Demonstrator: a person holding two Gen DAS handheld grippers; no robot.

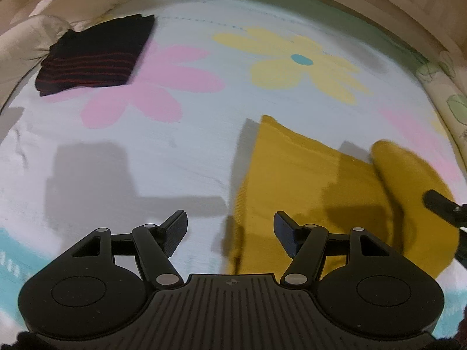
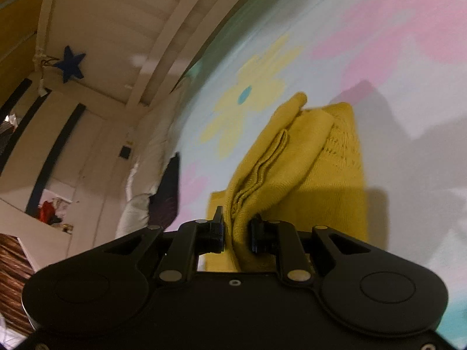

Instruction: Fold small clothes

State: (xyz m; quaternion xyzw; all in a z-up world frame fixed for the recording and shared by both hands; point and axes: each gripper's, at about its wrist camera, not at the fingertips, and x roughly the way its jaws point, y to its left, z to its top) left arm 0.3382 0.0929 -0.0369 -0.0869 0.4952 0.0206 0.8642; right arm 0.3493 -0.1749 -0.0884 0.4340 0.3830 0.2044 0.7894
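Note:
A mustard-yellow knitted garment (image 1: 306,180) lies on the flowered bedsheet (image 1: 175,151), at the right in the left wrist view. My left gripper (image 1: 230,233) is open and empty, hovering at the garment's left edge. My right gripper (image 2: 237,233) is shut on a bunched fold of the yellow garment (image 2: 294,157) and lifts it off the sheet. Part of the right gripper (image 1: 443,207) shows at the right edge of the left wrist view.
A folded black garment with red stripes (image 1: 96,55) lies at the far left of the sheet, next to a beige duvet (image 1: 35,29). A pillow (image 1: 446,99) sits at the right. The white bed frame (image 2: 163,29) borders the sheet.

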